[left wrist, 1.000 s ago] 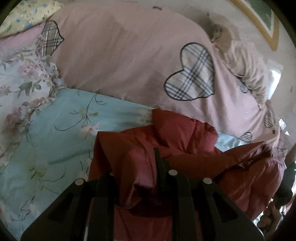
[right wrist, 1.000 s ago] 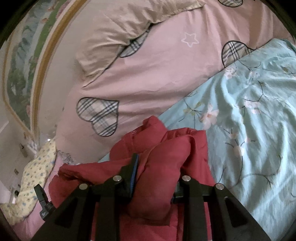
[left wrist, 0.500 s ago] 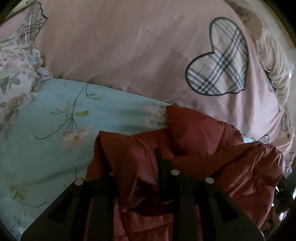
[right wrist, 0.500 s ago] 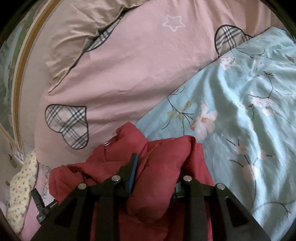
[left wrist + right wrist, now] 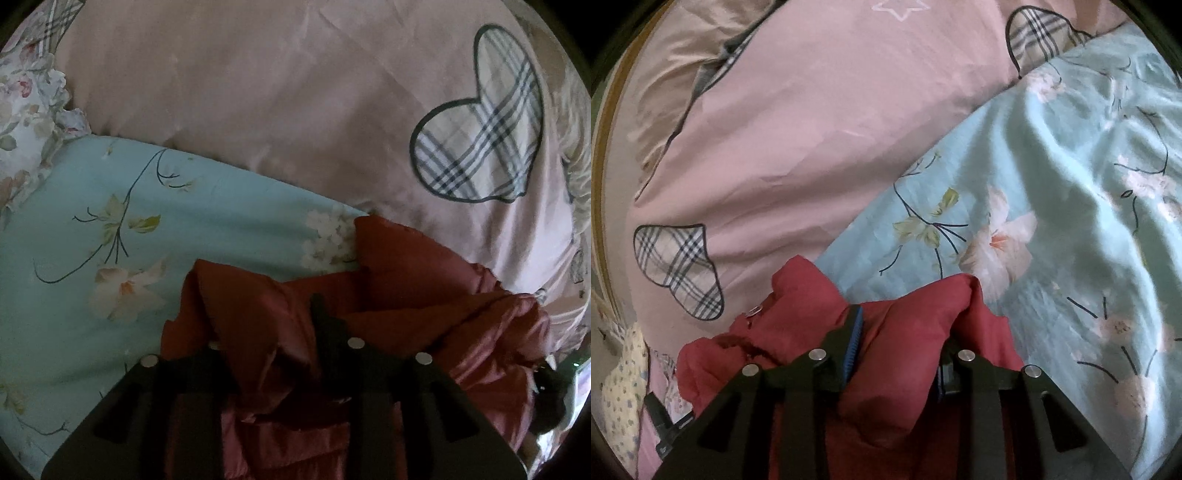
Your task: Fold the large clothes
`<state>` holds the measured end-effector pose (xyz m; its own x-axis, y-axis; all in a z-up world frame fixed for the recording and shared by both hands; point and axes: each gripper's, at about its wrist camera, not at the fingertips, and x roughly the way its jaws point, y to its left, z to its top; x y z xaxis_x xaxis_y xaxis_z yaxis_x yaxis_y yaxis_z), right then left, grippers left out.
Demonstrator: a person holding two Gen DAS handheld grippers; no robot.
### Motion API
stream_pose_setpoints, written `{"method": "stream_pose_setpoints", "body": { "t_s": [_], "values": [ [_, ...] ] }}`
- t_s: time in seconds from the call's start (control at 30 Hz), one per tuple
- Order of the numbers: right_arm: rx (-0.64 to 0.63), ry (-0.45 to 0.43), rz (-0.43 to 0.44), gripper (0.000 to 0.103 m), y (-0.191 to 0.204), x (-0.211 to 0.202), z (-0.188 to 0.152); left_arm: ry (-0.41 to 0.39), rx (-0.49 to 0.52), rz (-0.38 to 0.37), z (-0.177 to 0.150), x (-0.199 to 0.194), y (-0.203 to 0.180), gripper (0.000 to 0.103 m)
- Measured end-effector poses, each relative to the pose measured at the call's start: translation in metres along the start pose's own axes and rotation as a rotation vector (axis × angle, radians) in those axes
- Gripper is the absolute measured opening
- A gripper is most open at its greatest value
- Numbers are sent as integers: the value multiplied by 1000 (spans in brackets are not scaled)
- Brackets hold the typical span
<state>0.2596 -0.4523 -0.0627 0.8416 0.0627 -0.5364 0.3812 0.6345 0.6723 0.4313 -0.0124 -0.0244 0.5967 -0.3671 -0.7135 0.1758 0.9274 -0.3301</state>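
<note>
Red jacket [image 5: 424,295] bunched on the bed, over the blue floral sheet [image 5: 184,206], its far edge at the seam with the pink cover [image 5: 295,92]. Plaid heart [image 5: 480,122] at 2 o'clock in the left view, at 9 o'clock in the right view.

Left tongs [image 5: 266,343]: jaws partly closed, a thick wad of red cloth pinched between them. Fabric spills from the grip toward 3 o'clock and rises to a peak at 1 o'clock.

Right tongs [image 5: 897,343]: jaws held fairly wide by a fat roll of jacket [image 5: 905,332] clamped between them; blue pad visible on the left finger. More jacket trails off toward 8 o'clock, where a small metal snap or ring shows. A dark tip at 7 o'clock is probably the other tongs.

Handling, by judgement: padded, puffy, shell shiny, so likely slick. Soft, no stiffness; it will sag and slump between the two holds. Probably light for its bulk, not fragile. Thick wads may creep out of the jaws under pull. Better holds look to be hems, seams or shoulder edges, where layers are thinner and stitched, rather than mid-panel puffs. Which part of the jacket each tongs has, I cannot tell; collar and sleeves are not distinguishable in the bundle.
</note>
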Motion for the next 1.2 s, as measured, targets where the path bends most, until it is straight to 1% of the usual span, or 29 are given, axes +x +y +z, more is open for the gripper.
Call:
{"method": "stream_pose_setpoints", "body": {
  "t_s": [0.07, 0.1, 0.2, 0.23, 0.33, 0.4, 0.47, 0.6, 0.67, 0.7, 0.73, 0.77, 0.8, 0.83, 0.9, 0.97, 1.0, 1.03, 1.07, 1.1, 1.13, 1.2],
  "values": [
    [-14, -1, -10, 31, 1, 3, -1, -3, -1, -12, -2, -9, 3, 33],
    [-22, -3, -13, 31, 2, 4, -2, -6, 3, -19, -4, -15, 4, 37],
    [-29, -6, -12, 33, 2, 6, -3, -36, 12, -10, -10, -38, 7, 56],
    [-24, -6, -11, 33, 1, 8, -3, -54, 15, -24, -13, -49, 8, 58],
    [-21, -8, -11, 33, -1, 10, -4, -87, 57, -52, -25, -78, 2, 58],
    [-27, -11, -17, 33, 1, 12, -5, -104, 126, -86, -38, -94, -12, 58],
    [-34, -13, -24, 34, 2, 13, -6, -100, 215, -99, -53, -101, -34, 58],
    [-42, -10, -28, 35, 3, 16, -5, -57, 410, -118, -92, -100, -84, 58],
    [-48, -8, -32, 35, 4, 17, -5, -21, 531, -98, -115, -92, -112, 58],
    [-54, -7, -35, 36, 5, 17, -5, -24, 586, -66, -125, -87, -124, 58],
    [-62, -2, -38, 37, 7, 17, -4, -36, 626, -13, -132, -81, -132, 58],
    [-70, 5, -40, 39, 10, 16, -3, -34, 646, 32, -135, -73, -136, 58],
    [-77, 16, -39, 40, 12, 14, -2, -21, 641, 61, -135, -63, -137, 58],
    [-78, 20, -32, 42, 14, 13, -1, -8, 624, 76, -133, -55, -136, 61],
    [-68, 37, -11, 49, 17, 4, 3, 23, 581, 93, -126, -38, -127, 61],
    [-66, 24, 37, 61, 23, -18, 5, 40, 546, 89, -119, -27, -120, 61],
    [-77, 9, 47, 65, 26, -28, 5, 40, 538, 91, -118, -24, -118, 61],
    [-115, -17, 55, 72, 33, -43, 2, 38, 535, 94, -119, -21, -118, 61],
    [-156, -34, 60, 73, 40, -53, -2, 36, 533, 98, -118, -20, -118, 61],
    [-236, -48, 66, 73, 53, -66, -11, 35, 532, 104, -117, -18, -118, 61],
    [-299, -45, 66, 73, 62, -72, -20, 34, 529, 110, -117, -15, -119, 61],
    [-456, 14, 46, 74, 83, -69, -44, 37, 520, 117, -115, -14, -121, 61]
  ]
}}
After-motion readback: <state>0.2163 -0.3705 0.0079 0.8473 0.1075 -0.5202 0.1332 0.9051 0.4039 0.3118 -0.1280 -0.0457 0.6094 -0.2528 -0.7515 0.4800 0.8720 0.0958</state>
